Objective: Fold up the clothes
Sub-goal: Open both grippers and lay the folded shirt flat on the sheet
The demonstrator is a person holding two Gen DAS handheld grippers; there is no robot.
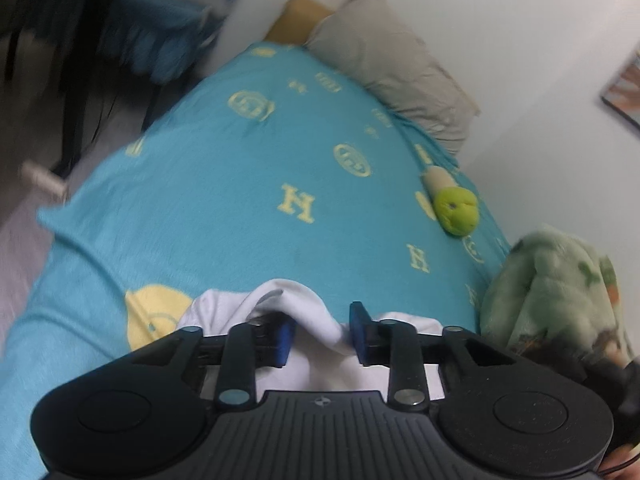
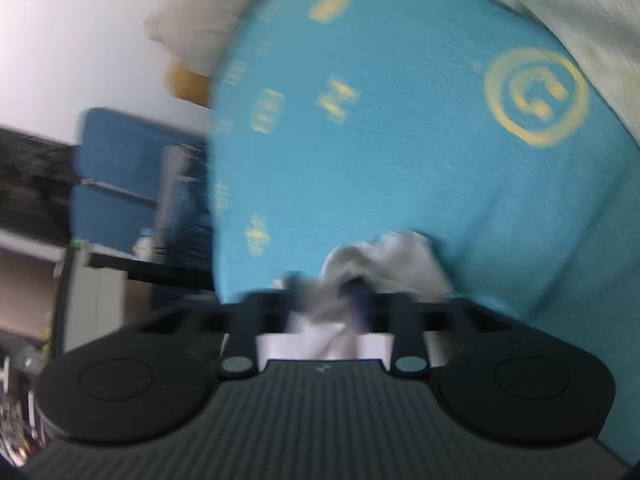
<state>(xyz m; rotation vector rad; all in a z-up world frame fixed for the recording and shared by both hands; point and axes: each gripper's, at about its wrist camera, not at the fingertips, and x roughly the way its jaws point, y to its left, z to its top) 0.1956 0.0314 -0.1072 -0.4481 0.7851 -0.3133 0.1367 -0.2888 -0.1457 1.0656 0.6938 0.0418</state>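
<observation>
A white garment [image 1: 296, 300] lies bunched at the near edge of a teal bed sheet [image 1: 224, 184] with yellow prints. My left gripper [image 1: 323, 334] has its blue pads [image 1: 286, 340] closed in on a raised fold of that cloth, which fills the gap between them. In the blurred right wrist view, the right gripper [image 2: 326, 292] is shut on another bunch of the white garment [image 2: 400, 256], lifted slightly off the teal sheet [image 2: 380, 140]. The rest of the garment is hidden under the grippers.
A green plush toy [image 1: 456, 208] lies near the bed's right side and a green patterned blanket [image 1: 560, 292] is heaped at the right. Grey [image 1: 392, 64] and yellow [image 1: 296, 16] pillows sit at the head by the white wall. Blue furniture [image 2: 132, 176] stands beside the bed.
</observation>
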